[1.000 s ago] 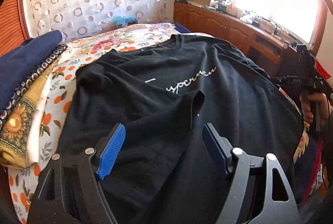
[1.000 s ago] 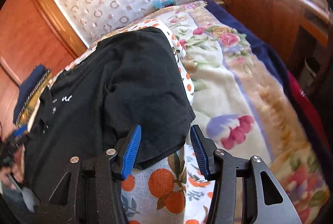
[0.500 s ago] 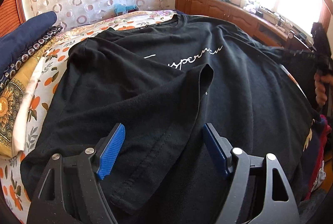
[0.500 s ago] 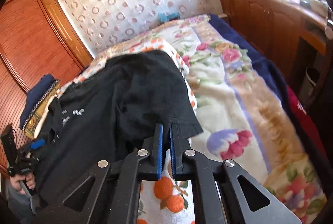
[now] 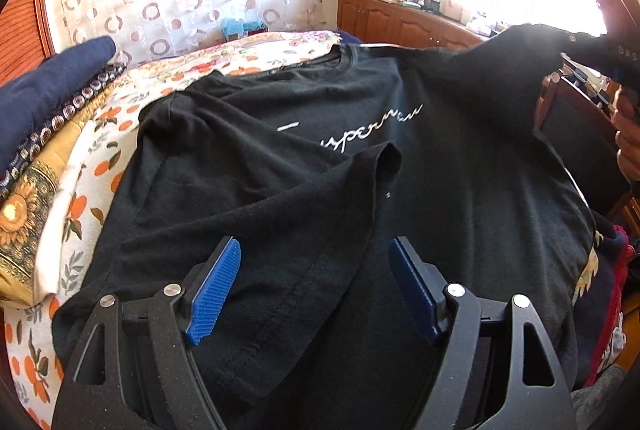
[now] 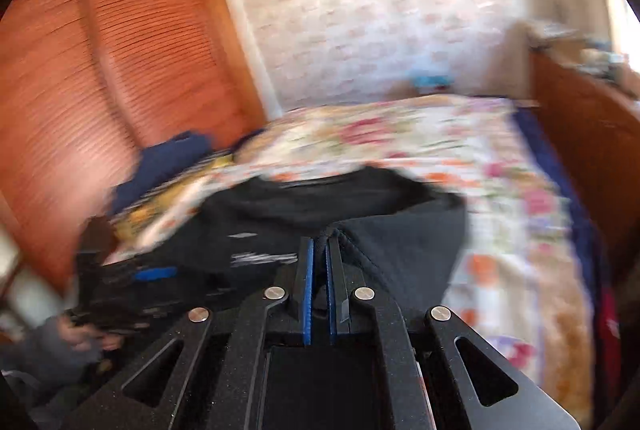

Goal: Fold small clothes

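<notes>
- The big black cotton T-shirt with white writing (image 5: 460, 158) lay spread on the bed with the flowery orange-and-white cover (image 5: 256, 50), filling the middle of the left wrist view.
- One sleeve (image 5: 320, 206) was already folded in over the chest, with its tip near the writing.
- The other sleeve (image 5: 532, 46) was lifted off the bed at about 2 o'clock in the left wrist view.
- The right hand-held gripper (image 6: 319, 250) had its blue pads pressed together and was pinching that black sleeve cloth.
- The left hand-held gripper (image 5: 314, 280) was spread wide over the folded sleeve at 6 o'clock. Its blue pads (image 5: 214, 290) did not press on anything.
- I think the folding had only just begun. The second sleeve still had to be laid in, and the body still had to be folded up.
- A pile of folded clothes, dark blue on top with a yellow sunflower cloth under it (image 5: 36, 134), sat at 9 o'clock. These looked finished.
- The white curly writing on the shirt (image 5: 360, 134) seemed to say something like "superman", but some letters were hard to read.
- Small letters "DAS" (image 5: 627, 51) showed on the right gripper's body at 2 o'clock. The rest was cut off.
- The right wrist view was blurry, so no words could be read there.
</notes>
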Available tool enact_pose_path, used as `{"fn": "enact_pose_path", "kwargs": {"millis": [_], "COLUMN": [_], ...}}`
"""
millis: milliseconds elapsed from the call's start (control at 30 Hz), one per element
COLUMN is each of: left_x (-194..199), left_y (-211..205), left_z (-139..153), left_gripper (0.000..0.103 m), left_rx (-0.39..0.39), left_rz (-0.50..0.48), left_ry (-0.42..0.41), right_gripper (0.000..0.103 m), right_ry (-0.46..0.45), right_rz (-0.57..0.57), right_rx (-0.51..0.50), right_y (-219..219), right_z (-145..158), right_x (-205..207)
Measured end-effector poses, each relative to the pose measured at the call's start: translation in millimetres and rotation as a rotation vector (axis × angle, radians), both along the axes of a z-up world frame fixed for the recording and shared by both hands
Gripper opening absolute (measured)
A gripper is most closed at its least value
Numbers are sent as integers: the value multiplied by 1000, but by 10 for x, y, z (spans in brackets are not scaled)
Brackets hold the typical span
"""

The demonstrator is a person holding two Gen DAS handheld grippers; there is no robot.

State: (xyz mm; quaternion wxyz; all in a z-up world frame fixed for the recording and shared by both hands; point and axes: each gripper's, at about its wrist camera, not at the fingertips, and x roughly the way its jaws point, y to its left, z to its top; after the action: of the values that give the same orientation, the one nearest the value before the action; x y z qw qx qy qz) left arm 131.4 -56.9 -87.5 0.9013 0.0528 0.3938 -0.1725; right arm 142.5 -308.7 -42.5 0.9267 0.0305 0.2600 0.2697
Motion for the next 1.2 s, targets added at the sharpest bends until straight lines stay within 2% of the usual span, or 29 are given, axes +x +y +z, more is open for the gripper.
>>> {"fn": "enact_pose_path", "kwargs": {"millis": [33, 133, 167, 200, 267, 367, 533, 667, 767, 800, 933, 967, 1067, 1200], "left_x": [-14, -57, -73, -72, -80, -60, -81, -145, -180, -187, -192, -189, -180, -188], "left_y": [-2, -10, -13, -20, -35, -56, -89, -112, -111, -111, -115, -112, -94, -38], "left_z": [22, 99, 125, 138, 175, 234, 347, 417, 442, 440, 418, 406, 372, 368], "left_gripper": [78, 77, 77, 77, 77, 78, 78, 78, 77, 77, 78, 77, 78, 78], "left_rx": [-1, -12, -18, -20, -24, -39, -48, -48, -54, -55, -52, -51, -51, -61], "left_rz": [-3, -12, -16, -18, -21, -24, -30, -41, -42, -43, -45, -44, -38, -24], "left_ry": [-7, -22, -27, -29, -39, -48, -73, -93, -103, -104, -101, -99, -92, -93], "right_gripper": [8, 27, 37, 42, 42, 42, 42, 42, 32, 32, 31, 28, 5, 4], "right_ry": [-5, 4, 5, 8, 34, 108, 226, 211, 192, 191, 226, 236, 236, 161], "right_rz": [9, 1, -16, -49, -137, -211, -230, -188, -191, -188, -173, -176, -170, -144], "right_rx": [-14, -53, -52, -54, -74, -95, -99, -159, -194, -201, -213, -218, -206, -167], "right_y": [76, 129, 102, 56, -78, -206, -113, 148, 270, 320, 292, 288, 205, 154], "right_z": [-1, -76, -95, -87, -178, -404, -851, -955, -967, -974, -1005, -997, -954, -701], "right_x": [-5, 10, 23, 48, 120, 257, 452, 358, 267, 229, 352, 365, 413, 435]}}
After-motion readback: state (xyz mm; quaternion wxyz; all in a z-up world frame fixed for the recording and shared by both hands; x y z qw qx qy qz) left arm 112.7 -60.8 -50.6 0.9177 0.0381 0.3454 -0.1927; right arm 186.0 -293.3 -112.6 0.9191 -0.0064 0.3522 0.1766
